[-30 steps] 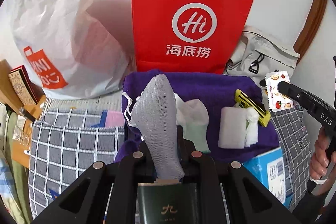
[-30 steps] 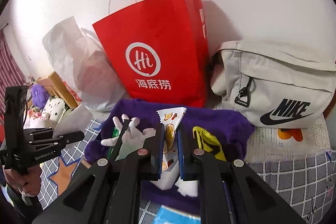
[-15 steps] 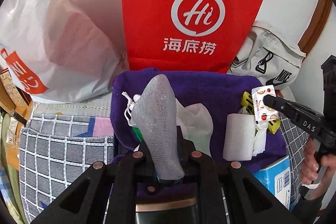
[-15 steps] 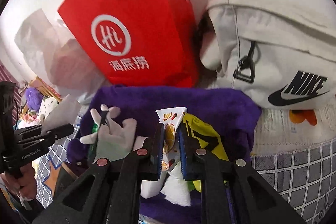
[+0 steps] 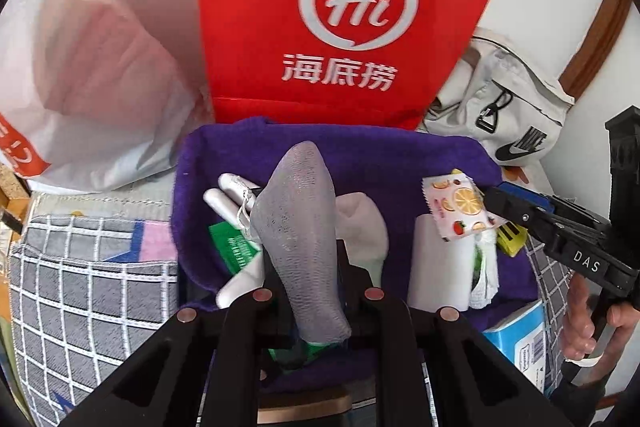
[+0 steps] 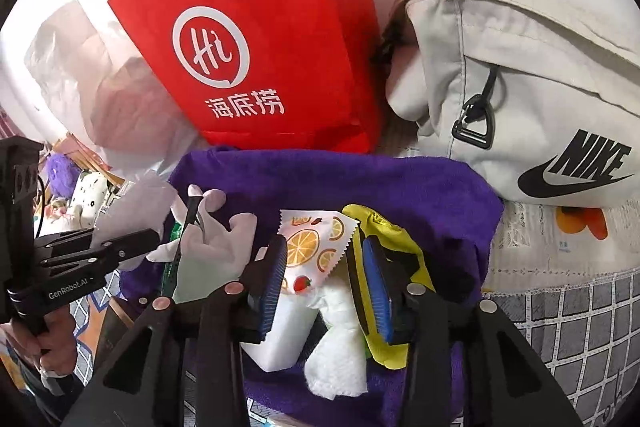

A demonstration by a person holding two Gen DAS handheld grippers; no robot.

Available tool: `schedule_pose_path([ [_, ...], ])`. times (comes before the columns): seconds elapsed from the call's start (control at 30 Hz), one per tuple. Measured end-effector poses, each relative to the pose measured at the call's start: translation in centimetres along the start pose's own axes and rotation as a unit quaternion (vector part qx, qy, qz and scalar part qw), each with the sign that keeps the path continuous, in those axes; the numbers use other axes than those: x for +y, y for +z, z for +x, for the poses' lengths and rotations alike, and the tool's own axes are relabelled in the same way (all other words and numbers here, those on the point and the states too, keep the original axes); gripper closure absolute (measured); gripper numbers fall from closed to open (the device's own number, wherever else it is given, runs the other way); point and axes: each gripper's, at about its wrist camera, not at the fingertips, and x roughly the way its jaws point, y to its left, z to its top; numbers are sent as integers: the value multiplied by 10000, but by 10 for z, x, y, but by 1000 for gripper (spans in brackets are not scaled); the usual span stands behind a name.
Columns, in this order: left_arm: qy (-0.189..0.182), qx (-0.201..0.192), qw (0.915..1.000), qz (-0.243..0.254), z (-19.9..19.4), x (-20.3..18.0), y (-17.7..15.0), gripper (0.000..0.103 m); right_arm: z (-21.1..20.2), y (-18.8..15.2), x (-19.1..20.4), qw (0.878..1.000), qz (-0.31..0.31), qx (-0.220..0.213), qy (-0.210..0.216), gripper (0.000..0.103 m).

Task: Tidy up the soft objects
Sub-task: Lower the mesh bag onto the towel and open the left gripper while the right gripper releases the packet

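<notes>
The fruit-print packet (image 5: pixel 460 207) sits at the tip of the right gripper (image 5: pixel 490 201) in the left wrist view, hovering above the white folded pad (image 5: pixel 438 263) and crumpled tissue (image 5: pixel 486 275) on the purple towel (image 5: pixel 380 163). Nearer this camera, the left gripper (image 5: pixel 316 267) is clamped on a grey mesh sock (image 5: pixel 300 227), whose long axis runs straight ahead along the fingers, toe end pointing away toward the red paper bag (image 5: pixel 344 15). White gloves (image 5: pixel 228 193) and a green packet (image 5: pixel 236 247) lie just left of that sock on the towel.

In the right wrist view, the packet (image 6: pixel 316 247) lies between the blue pads (image 6: pixel 374 279) of the right gripper (image 6: pixel 320 283), which has just been opening; its jaws stand apart, and the right pad is clear of the packet, so I judge it released or nearly so. The packet leans against the left pad, its zigzag edge slanting down toward the tissue (image 6: pixel 340 355) below. It is flat, light and glossy, printed with orange slices and strawberries. A yellow wrapper (image 6: pixel 400 259) lies just beyond the right pad, the white glove (image 6: pixel 216 247) off to the left.

The right gripper is plainly the nearer one to the packet; its next move likely depends on the packet dropping straight down onto the pile beneath the fingers.
</notes>
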Motion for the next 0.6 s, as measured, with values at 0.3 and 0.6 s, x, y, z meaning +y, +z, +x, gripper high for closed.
schedule_pose_path([
  [0.3,-40,52,9999,113,17,-12,-1,81,-19,3,1,9998,-34,-180,43,56],
  [0.6,-20,41,10000,88,19,-13,0,40,-29,4,6,9996,-125,-267,0,54],
])
